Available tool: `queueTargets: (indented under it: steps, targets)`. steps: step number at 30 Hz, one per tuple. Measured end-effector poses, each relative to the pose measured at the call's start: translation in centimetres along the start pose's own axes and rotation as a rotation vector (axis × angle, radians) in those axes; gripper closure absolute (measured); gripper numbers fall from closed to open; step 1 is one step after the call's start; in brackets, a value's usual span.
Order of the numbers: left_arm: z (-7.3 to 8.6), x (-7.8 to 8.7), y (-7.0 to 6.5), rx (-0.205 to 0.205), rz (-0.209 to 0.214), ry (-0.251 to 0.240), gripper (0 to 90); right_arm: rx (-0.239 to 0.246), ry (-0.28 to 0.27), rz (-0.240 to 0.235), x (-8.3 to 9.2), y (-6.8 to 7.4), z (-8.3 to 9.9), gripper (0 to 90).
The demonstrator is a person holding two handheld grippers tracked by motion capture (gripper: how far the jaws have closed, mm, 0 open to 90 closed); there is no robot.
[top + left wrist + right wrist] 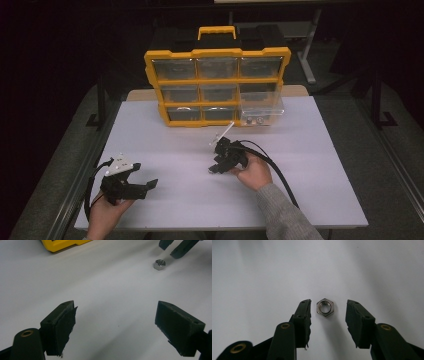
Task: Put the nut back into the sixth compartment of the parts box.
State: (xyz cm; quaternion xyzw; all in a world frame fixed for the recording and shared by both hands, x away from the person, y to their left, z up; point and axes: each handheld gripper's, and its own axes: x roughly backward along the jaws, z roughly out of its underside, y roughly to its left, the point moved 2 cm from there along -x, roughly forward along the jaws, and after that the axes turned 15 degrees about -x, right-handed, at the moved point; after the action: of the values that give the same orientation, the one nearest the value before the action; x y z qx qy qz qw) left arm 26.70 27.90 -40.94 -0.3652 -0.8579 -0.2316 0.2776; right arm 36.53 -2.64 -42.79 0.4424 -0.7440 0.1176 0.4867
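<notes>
Hex nut: a small silver hex nut [325,307] lies flat on the white table [310,165], hole facing up, out in front of the organizer.
Right gripper: the right gripper [327,308] is tipped down over the nut, its jaws partly parted with the nut between them.
Gap at the nut: a sliver of table shows on each side of the nut, a little narrower at the left pad, so neither pad presses on it; nothing is grasped.
Left gripper: the left gripper [115,322] rests low at the near left of the table, jaws spread wide, nothing between them.
Nut from the left gripper view: the nut [159,264] sits well apart from this gripper, just beside the other gripper's jaw tips.
Organizer: a yellow drawer organizer [218,86] stands upright at the far side; its lower right clear drawer [261,111] is pulled out, and it seems to hold small metal parts, though they are too small to name.
</notes>
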Motion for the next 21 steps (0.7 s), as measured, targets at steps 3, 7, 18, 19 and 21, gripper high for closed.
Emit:
queueTargets:
  steps: [3,7,18,19,21]
  targets:
    - [0.0,0.0,0.1,-0.011,-0.001,0.000,16.3,-0.001,0.007,-0.002,-0.6,0.0,0.0,55.3]
    - [0.0,0.0,0.1,-0.016,0.000,0.004,16.3,0.009,0.019,0.005,-1.3,0.0,0.0,57.7]
    - [0.0,0.0,0.1,-0.011,0.002,0.001,16.3,0.038,0.025,0.034,-2.6,0.3,0.0,65.7]
    - [0.0,0.0,0.1,-0.011,0.002,0.001,16.3,0.040,0.024,0.031,-2.6,0.4,0.0,66.9]
    - [0.0,0.0,0.1,-0.010,0.002,0.001,16.3,0.045,0.024,0.030,-2.6,0.4,0.0,67.6]
